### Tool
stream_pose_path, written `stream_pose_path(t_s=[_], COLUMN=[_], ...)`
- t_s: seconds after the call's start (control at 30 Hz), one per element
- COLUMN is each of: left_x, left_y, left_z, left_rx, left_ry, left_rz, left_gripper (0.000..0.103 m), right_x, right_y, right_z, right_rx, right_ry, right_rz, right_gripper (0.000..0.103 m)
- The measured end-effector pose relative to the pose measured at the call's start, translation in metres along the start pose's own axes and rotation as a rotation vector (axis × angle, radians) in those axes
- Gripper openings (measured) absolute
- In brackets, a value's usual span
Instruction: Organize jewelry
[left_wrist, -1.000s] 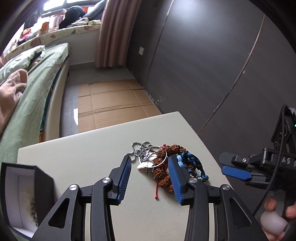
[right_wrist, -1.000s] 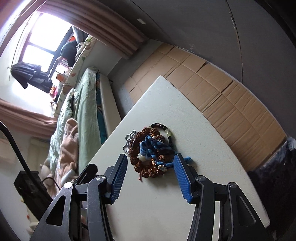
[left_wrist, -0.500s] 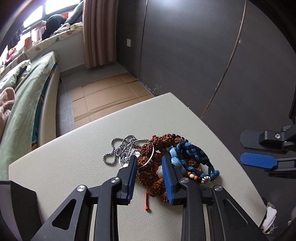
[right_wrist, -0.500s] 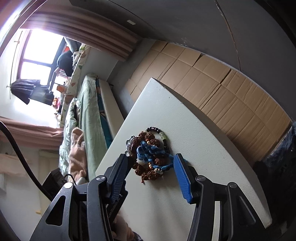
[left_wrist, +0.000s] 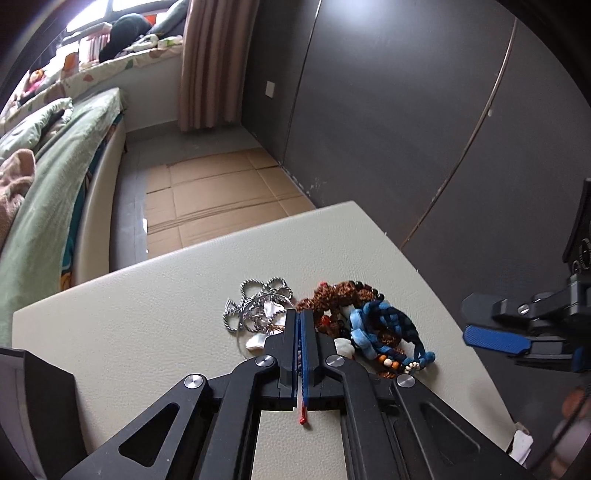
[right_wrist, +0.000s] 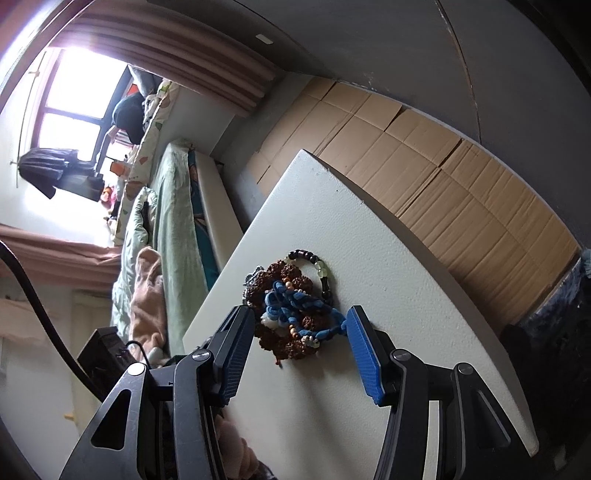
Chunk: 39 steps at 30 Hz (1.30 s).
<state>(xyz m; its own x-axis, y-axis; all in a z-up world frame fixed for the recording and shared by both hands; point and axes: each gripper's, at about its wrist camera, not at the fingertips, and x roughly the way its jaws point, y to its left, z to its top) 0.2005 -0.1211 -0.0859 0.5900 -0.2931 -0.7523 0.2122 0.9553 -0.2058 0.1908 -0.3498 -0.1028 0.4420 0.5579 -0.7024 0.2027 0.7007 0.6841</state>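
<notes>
No writing or brand mark can be read on anything in either view. The one container is a dark box (left_wrist: 40, 413) at the near-left corner of the cream table (left_wrist: 147, 325); only its outer wall and a sliver of pale rim show, so its contents cannot be told.

The jewelry lies in a heap toward the table's right edge. A silver chain (left_wrist: 255, 306) sits on the heap's left side, a brown seed-bead bracelet (left_wrist: 332, 299) in its middle, and a blue braided bracelet (left_wrist: 384, 328) on top toward the right; a dark and pale bead bracelet (right_wrist: 317, 269) curls at the heap's far side.

The left gripper (left_wrist: 298, 317) has its fingers pressed together at the heap's near-left part, with a red cord (left_wrist: 303, 417) running between them. The right gripper (right_wrist: 299, 328) is spread wide, its blue pads (right_wrist: 364, 354) straddling the heap's near side, grasping nothing.
</notes>
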Motion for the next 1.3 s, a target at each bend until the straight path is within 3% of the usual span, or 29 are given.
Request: stream_pose_path(t_s=[0.43,0.67,0.7,0.73,0.77,0.8,0.9,0.93,1.0,1.07,1.13,1.3], left_x=[-0.031,-0.033,-0.032,-0.029,-0.024,-0.021,-0.017,-0.016,-0.014,-0.015,-0.018,-0.012], left_y=[0.030,0.028,0.028,0.027,0.024,0.021,0.017,0.016,0.014,0.011,0.009,0.001], left_z=[0.007,0.006,0.006,0.006,0.006,0.005,0.000,-0.002,-0.006,-0.011,-0.014,-0.024], left_rx=[-0.120,-0.100,-0.102,-0.099,-0.084,-0.065,-0.013,0.000,0.032,0.070,0.102,0.194], left_ry=[-0.050,-0.046,-0.041,-0.026,0.000,0.020,0.060,0.072,0.094,0.092,0.079,0.098], left_rz=[-0.076,-0.090,-0.097,-0.096,-0.083,-0.068,-0.037,-0.033,-0.023,0.000,0.028,0.118], left_gripper=[0.000,0.000,0.000,0.000,0.000,0.000,0.000,0.003,0.020,0.060,0.065,0.065], right_x=[0.030,0.046,0.046,0.046,0.045,0.045,0.039,0.037,0.033,0.029,0.028,0.028], right_y=[0.023,0.030,0.030,0.029,0.030,0.030,0.033,0.034,0.035,0.035,0.036,0.035], right_z=[0.003,0.005,0.005,0.004,0.004,0.003,0.002,0.002,0.002,0.003,0.003,0.004], right_rx=[-0.143,-0.201,-0.198,-0.198,-0.201,-0.205,-0.222,-0.227,-0.229,-0.230,-0.234,-0.235], right_ry=[0.029,0.040,0.039,0.036,0.037,0.041,0.025,0.016,0.005,-0.003,-0.007,0.006], right_rz=[-0.126,-0.170,-0.174,-0.172,-0.159,-0.148,-0.128,-0.128,-0.119,-0.114,-0.120,-0.119], right_gripper=[0.053,0.053,0.050,0.038,0.019,0.011,0.010,0.010,0.010,0.009,0.009,0.009])
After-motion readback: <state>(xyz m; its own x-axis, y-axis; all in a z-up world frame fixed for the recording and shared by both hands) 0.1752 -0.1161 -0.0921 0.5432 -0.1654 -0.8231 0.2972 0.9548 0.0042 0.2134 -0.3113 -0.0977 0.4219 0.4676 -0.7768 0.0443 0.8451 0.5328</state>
